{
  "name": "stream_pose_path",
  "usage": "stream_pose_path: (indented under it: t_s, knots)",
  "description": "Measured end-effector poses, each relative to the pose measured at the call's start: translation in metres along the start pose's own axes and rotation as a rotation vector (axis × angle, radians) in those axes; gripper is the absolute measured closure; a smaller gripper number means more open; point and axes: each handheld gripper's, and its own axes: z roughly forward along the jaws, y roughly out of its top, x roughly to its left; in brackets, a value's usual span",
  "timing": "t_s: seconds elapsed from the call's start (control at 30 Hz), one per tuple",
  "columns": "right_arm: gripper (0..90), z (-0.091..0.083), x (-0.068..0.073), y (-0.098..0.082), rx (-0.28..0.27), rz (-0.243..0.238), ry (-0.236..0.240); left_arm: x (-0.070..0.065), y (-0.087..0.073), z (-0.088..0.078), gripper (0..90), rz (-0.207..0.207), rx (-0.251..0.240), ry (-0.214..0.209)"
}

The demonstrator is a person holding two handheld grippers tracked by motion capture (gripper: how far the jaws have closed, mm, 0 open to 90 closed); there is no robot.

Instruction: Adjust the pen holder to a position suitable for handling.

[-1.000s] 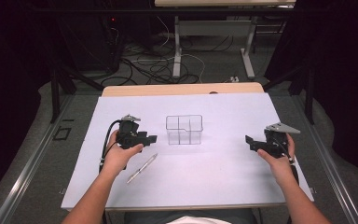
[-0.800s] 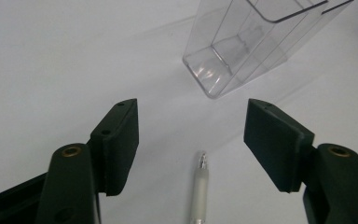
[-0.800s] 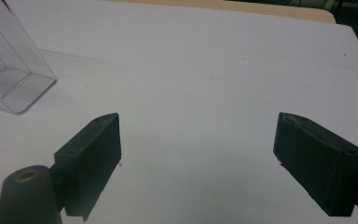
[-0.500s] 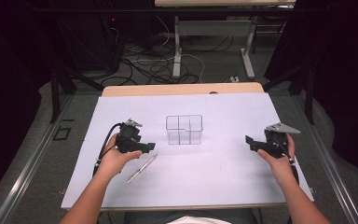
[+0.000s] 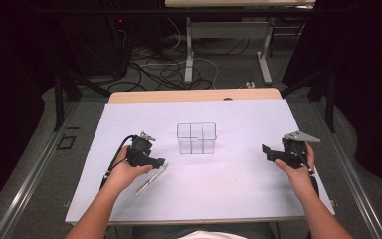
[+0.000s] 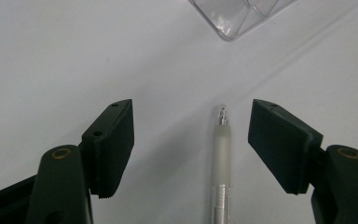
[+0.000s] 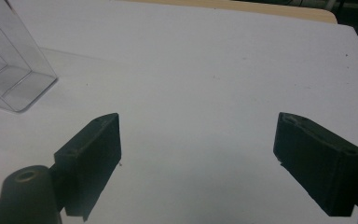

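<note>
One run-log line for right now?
left gripper: jaws open astride pen, just closing, no contact | right gripper: jaws open, empty

The left tongs (image 6: 191, 149) hang over the white desk (image 6: 51, 56), their jaws set wide and just lately opening. A pen (image 6: 221, 163) lies between the jaws, nearer the right-hand one, touching neither, its tip pointing toward a clear box (image 6: 242, 14).

Only the clear plastic divided box (image 5: 196, 138) and the slim silver pen (image 5: 150, 179) interrupt the white surface (image 5: 238, 189); elsewhere lies open.
</note>
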Motion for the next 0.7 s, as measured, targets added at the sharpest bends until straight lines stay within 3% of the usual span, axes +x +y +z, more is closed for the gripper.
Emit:
stream_pose_path:
  t_s: [0.2,0.33,0.6,0.7]
  knots:
    - [14.5,0.0000,-0.0004,-0.0001,0.001,-0.001,-0.002,0.0011,-0.0008,0.0034,34.8,0.008,0.017,-0.012]
    - [14.5,0.0002,-0.0002,-0.0003,0.004,0.000,-0.002,0.0021,-0.0012,0.0038,41.1,0.002,0.032,-0.026]
    - [14.5,0.0009,-0.0010,-0.0006,0.002,-0.004,0.003,0.0022,-0.0022,0.0047,56.7,-0.048,0.092,-0.073]
    - [14.4,0.0009,-0.0011,-0.0007,0.003,-0.004,0.004,0.0006,-0.0017,0.0056,60.4,-0.038,0.114,-0.077]
